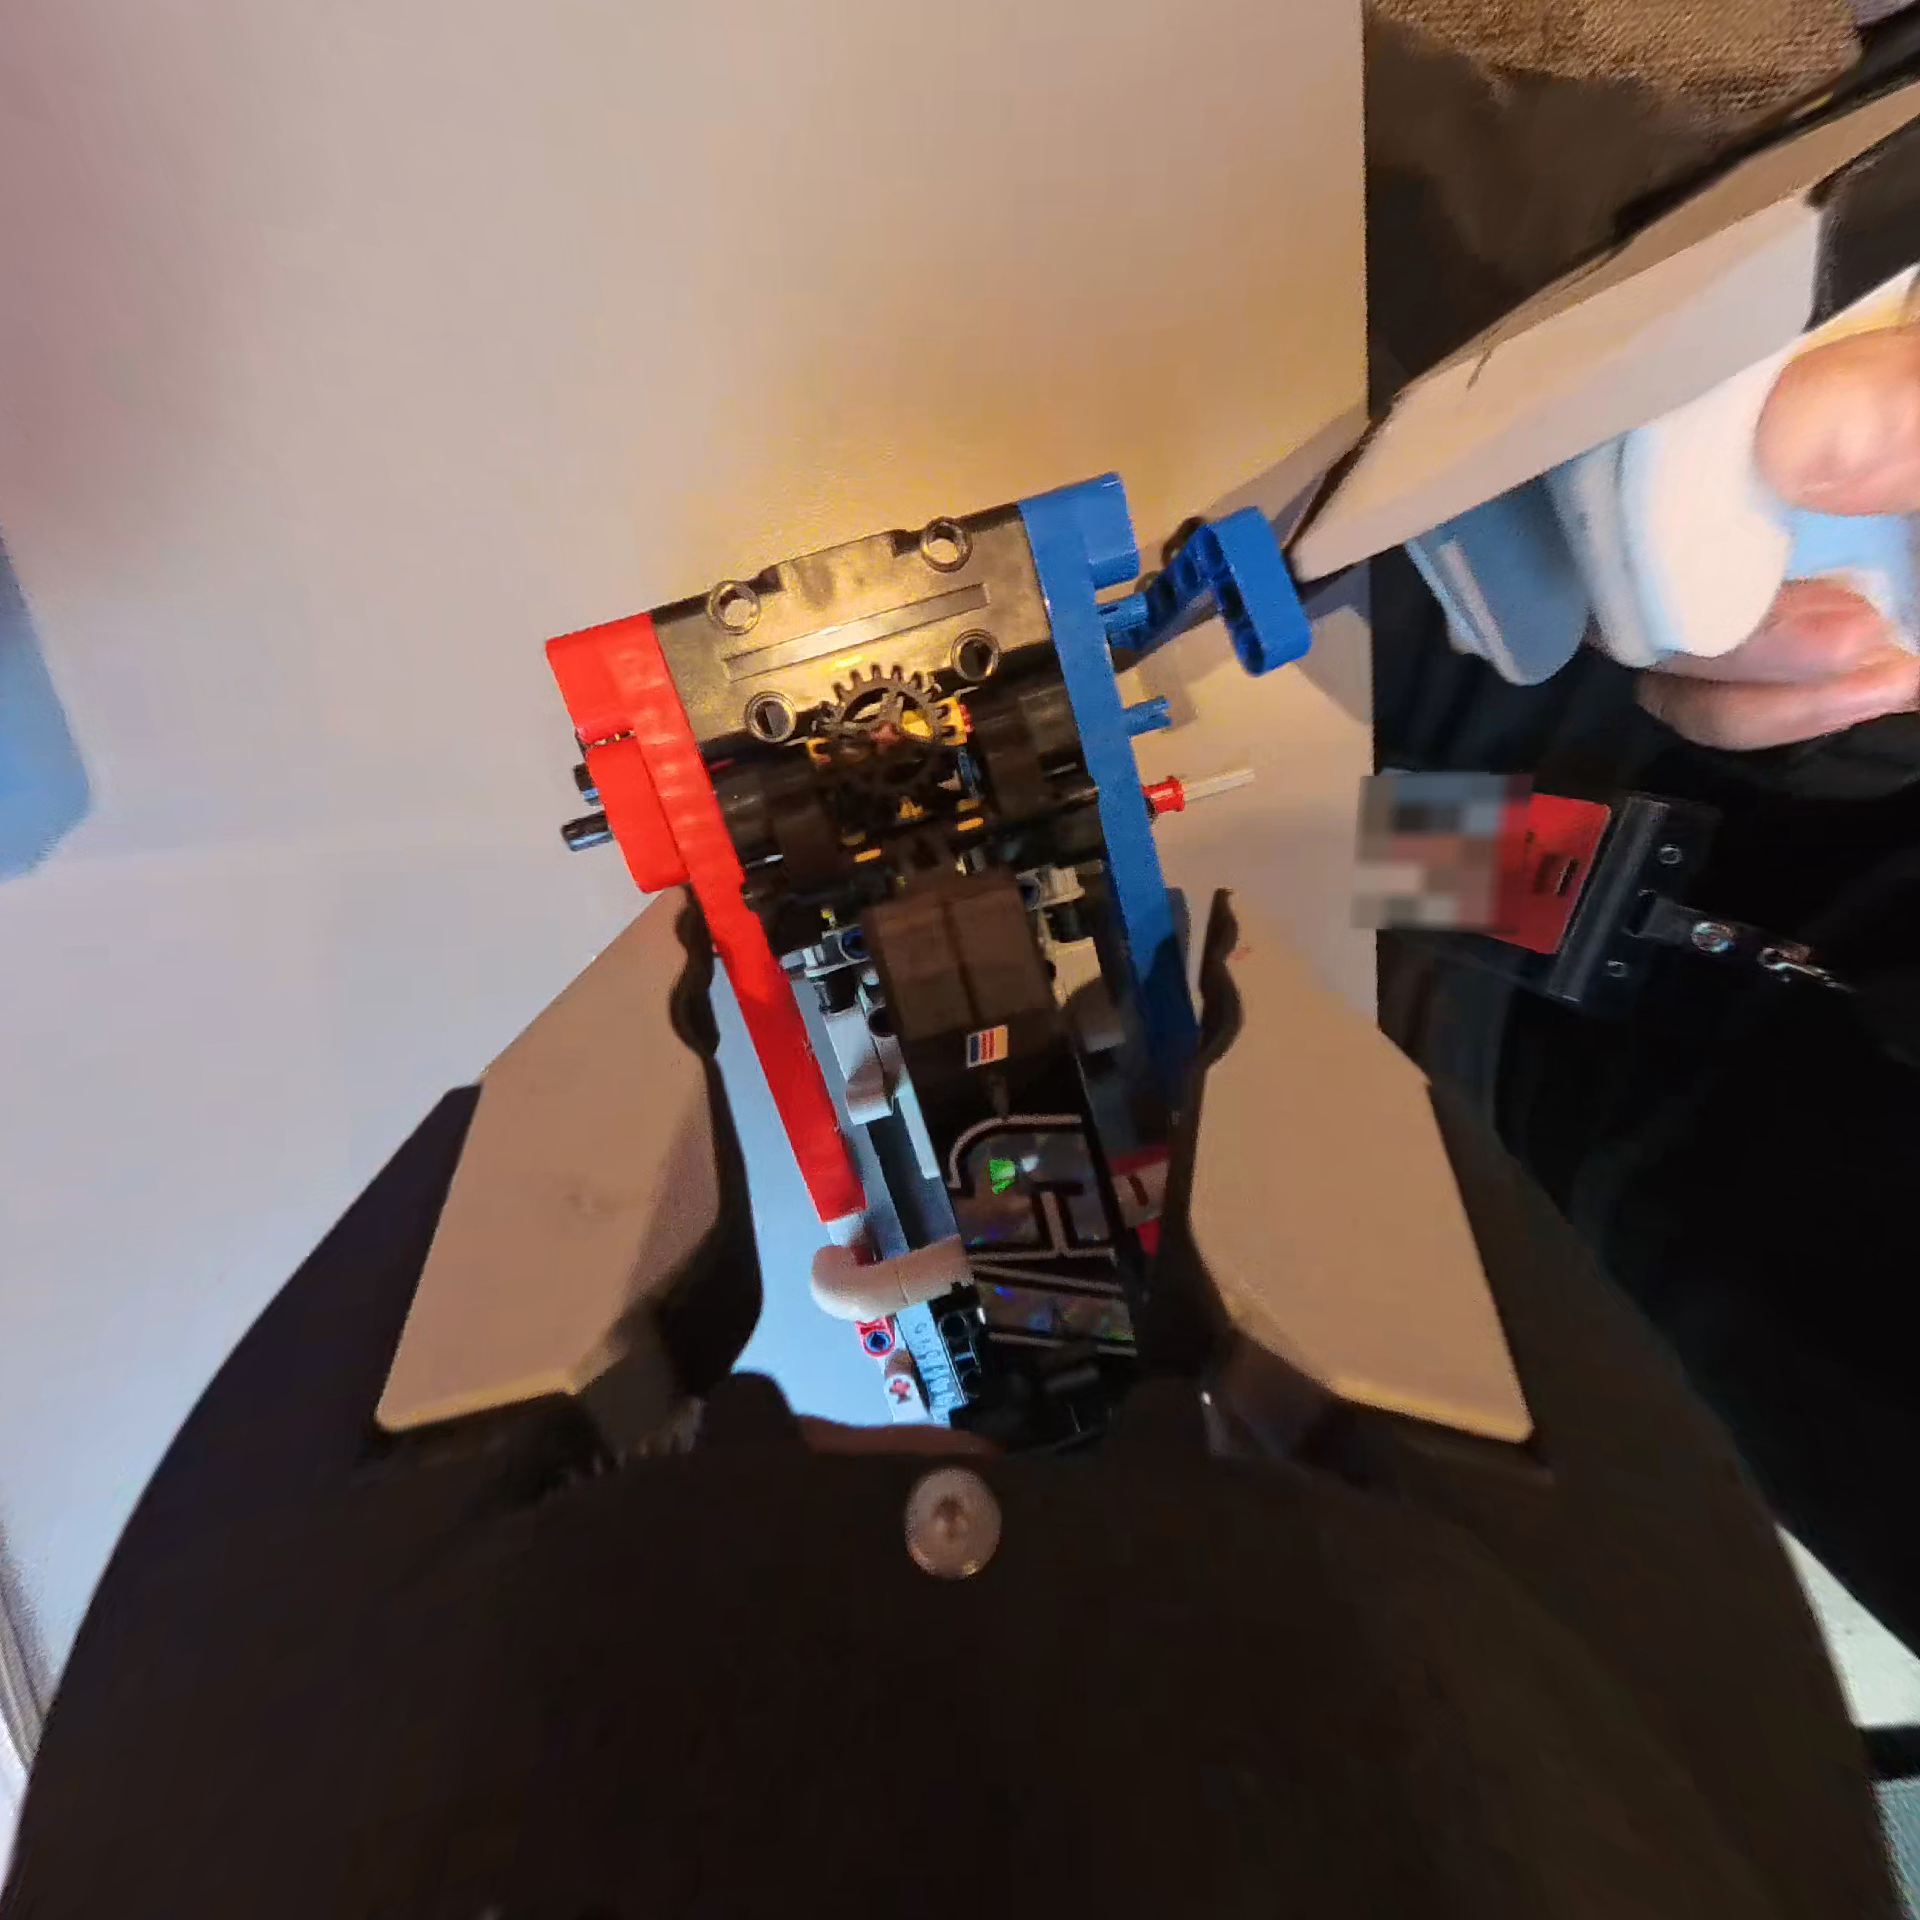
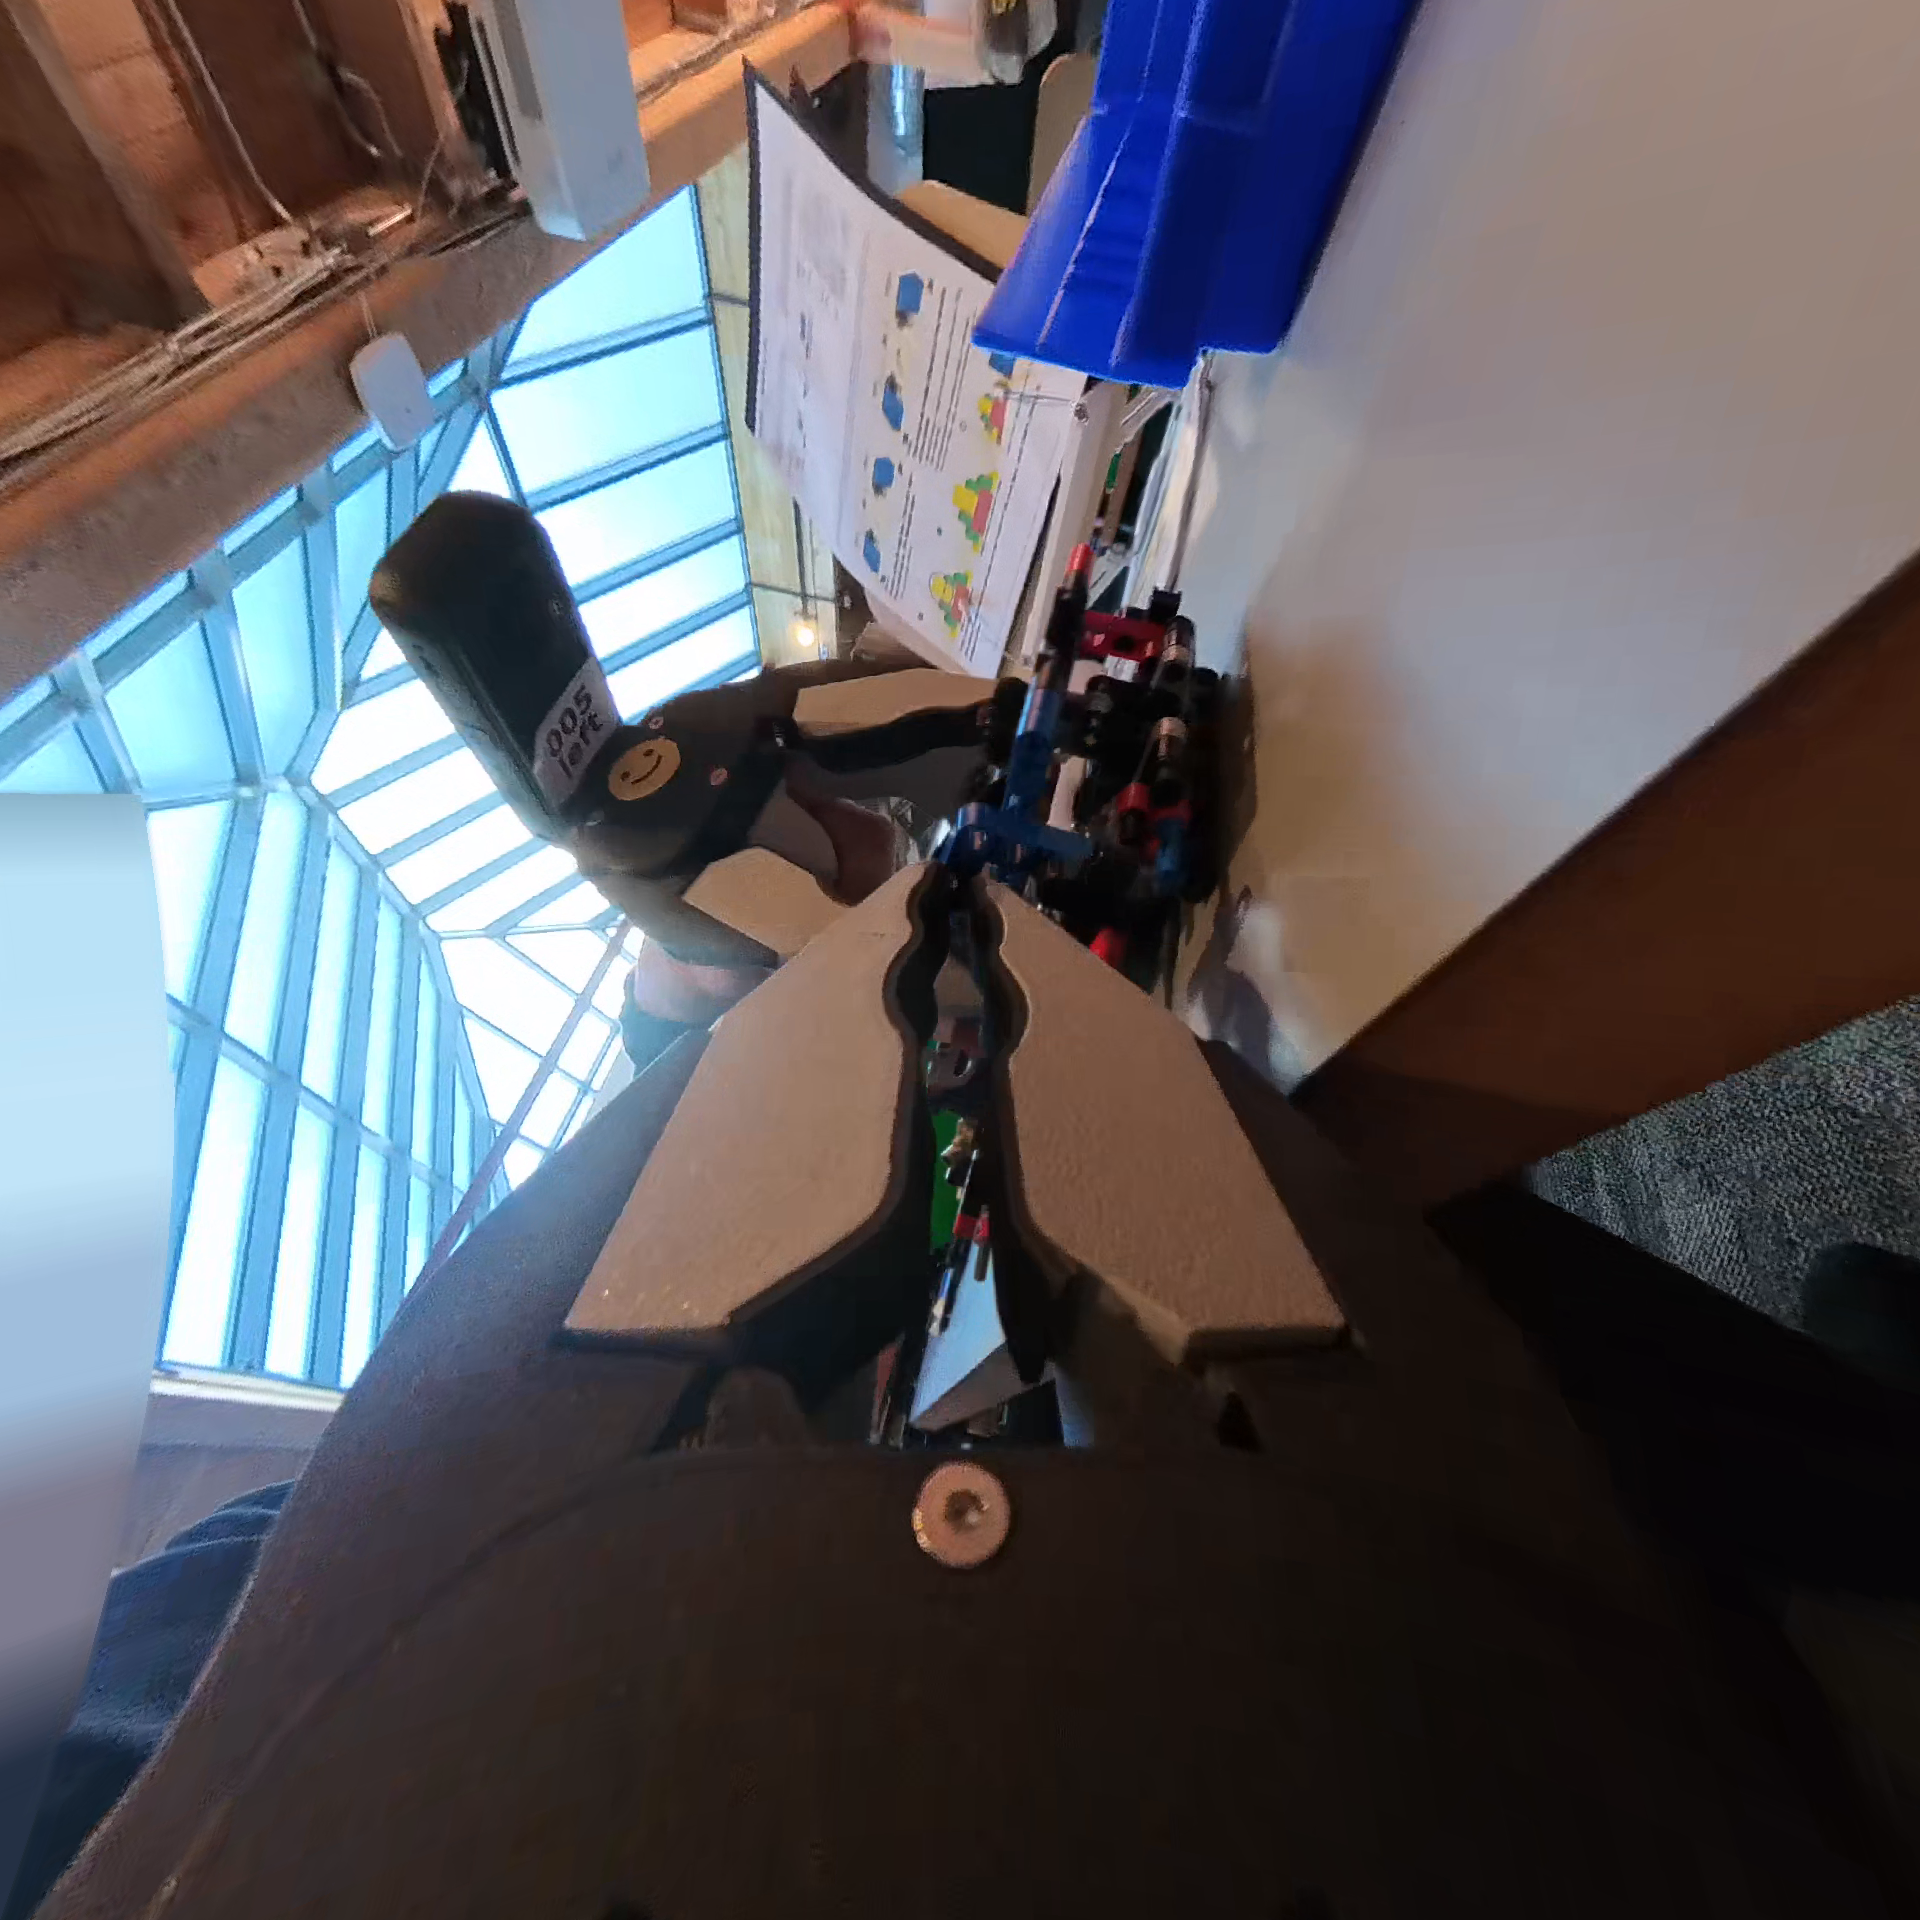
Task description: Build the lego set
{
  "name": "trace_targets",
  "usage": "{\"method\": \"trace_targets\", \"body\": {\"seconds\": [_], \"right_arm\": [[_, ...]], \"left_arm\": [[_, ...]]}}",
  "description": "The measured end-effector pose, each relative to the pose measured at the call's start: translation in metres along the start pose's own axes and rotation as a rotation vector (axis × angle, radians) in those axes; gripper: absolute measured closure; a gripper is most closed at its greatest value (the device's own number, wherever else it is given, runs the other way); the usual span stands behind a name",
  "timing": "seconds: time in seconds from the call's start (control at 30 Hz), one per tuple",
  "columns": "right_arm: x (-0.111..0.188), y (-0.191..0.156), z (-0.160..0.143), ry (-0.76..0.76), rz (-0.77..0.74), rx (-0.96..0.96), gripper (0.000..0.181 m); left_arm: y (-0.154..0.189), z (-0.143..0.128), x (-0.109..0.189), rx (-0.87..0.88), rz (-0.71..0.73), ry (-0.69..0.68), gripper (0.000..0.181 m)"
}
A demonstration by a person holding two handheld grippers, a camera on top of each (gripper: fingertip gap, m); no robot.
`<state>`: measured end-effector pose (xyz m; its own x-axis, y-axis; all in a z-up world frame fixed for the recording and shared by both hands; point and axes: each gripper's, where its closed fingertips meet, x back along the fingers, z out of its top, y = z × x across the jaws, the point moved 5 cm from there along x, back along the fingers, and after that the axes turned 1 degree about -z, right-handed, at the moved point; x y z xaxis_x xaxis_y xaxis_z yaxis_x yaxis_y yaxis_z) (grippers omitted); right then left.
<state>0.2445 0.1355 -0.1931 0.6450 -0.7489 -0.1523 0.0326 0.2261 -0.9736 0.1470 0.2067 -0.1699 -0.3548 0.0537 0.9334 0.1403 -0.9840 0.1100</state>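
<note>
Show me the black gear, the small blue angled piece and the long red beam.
black gear (image 1: 881, 715), left wrist view, its hub.
small blue angled piece (image 1: 1252, 592), left wrist view, its flat face.
long red beam (image 1: 769, 997), left wrist view, mid-length.

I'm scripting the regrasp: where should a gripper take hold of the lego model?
Across its two long side beams, red and blue, coming from the narrow rear end, as the left gripper does. Those flat parallel sides suit the pads; the gear end stays free.
</note>
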Motion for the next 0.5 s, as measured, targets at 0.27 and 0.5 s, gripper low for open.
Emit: {"method": "trace_targets", "body": {"seconds": [0.27, 0.5], "right_arm": [[-0.0063, 0.0024, -0.0049, 0.026, -0.006, -0.003, 0.181], [-0.0101, 0.0065, -0.0047, 0.084, -0.019, 0.0, 0.181]], "left_arm": [[-0.003, 0.0016, 0.0003, 0.0, -0.038, 0.03, 0.094], [-0.0057, 0.0033, 0.0001, 0.018, -0.059, 0.081, 0.095]]}}
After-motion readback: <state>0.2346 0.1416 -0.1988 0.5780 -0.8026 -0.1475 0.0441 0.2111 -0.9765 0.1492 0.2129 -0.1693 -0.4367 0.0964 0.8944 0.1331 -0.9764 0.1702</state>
